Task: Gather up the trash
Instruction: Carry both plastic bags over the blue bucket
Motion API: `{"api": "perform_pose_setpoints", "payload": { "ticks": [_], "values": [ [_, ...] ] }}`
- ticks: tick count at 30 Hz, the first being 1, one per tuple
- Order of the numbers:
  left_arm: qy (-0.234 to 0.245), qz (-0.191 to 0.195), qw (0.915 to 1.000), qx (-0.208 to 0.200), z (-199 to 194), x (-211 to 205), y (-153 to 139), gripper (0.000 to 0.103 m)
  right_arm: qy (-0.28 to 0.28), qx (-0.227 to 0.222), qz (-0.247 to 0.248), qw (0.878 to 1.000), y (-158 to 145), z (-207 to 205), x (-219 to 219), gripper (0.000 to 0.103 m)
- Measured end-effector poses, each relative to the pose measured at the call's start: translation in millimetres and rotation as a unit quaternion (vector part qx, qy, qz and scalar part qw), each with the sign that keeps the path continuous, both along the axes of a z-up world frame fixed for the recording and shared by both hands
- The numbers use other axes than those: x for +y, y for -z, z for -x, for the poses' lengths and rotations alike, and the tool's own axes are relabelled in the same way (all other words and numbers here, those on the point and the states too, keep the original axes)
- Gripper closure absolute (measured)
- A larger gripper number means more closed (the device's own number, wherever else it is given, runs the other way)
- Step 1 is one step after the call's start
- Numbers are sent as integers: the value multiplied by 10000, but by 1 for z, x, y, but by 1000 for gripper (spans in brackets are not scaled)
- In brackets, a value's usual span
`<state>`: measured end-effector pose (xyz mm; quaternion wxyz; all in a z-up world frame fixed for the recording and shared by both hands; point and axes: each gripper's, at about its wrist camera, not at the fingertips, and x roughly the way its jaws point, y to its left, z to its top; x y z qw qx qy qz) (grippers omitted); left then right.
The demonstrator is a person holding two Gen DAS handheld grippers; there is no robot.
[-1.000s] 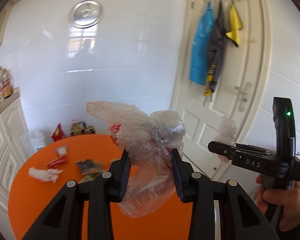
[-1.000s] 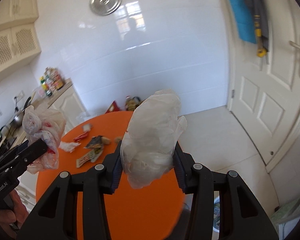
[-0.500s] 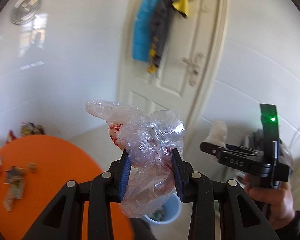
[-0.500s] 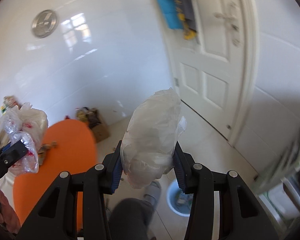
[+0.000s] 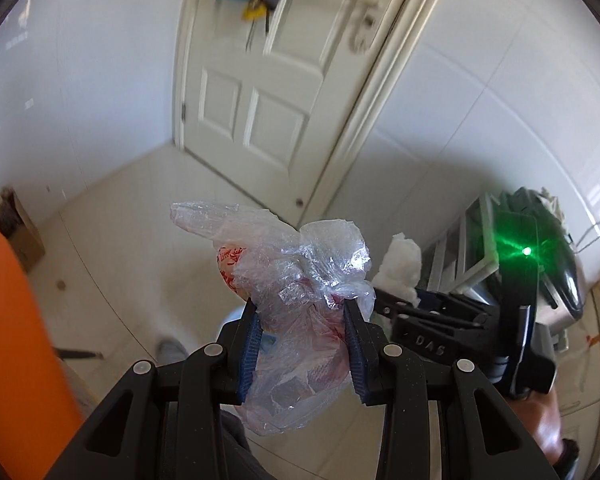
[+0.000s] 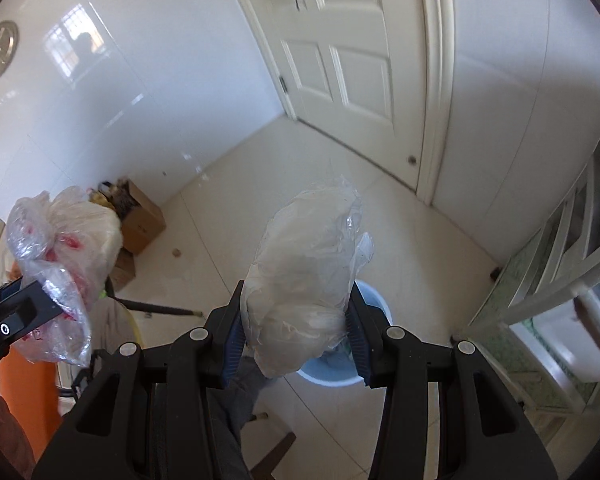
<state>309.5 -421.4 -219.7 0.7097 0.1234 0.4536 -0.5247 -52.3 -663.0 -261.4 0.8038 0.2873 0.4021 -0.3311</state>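
My left gripper [image 5: 300,312] is shut on a crumpled clear plastic bag with red print [image 5: 292,272]; the bag also shows at the left of the right wrist view [image 6: 56,256]. My right gripper [image 6: 296,312] is shut on a whitish crumpled plastic bag [image 6: 308,276], held above a light blue trash bin [image 6: 336,372] on the floor. The right gripper body [image 5: 460,340] shows at the right of the left wrist view, with the white bag's tip [image 5: 400,264]. The bin is mostly hidden behind the bags.
The orange table edge [image 5: 8,340] lies at the left. A white door [image 6: 360,64] stands ahead. Cardboard boxes [image 6: 140,224] sit by the wall. A white shelf unit [image 6: 560,280] stands at the right. My leg and shoe [image 5: 168,352] are below.
Both views have swung right and down, away from the orange table toward the floor, door and blue bin. Both grippers still hold their bags.
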Motion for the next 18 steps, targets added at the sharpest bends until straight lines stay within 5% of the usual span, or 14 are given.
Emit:
{"api": "perform_pose_setpoints", "payload": {
  "ticks": [8, 18],
  "values": [
    [47, -526, 9978, 405, -2, -26, 32, 68, -5, 288, -345, 9990, 43, -13, -20, 58],
    [133, -1096, 9923, 556, -41, -131, 41, 61, 10, 510, -556, 9972, 78, -17, -39, 52]
  ]
}}
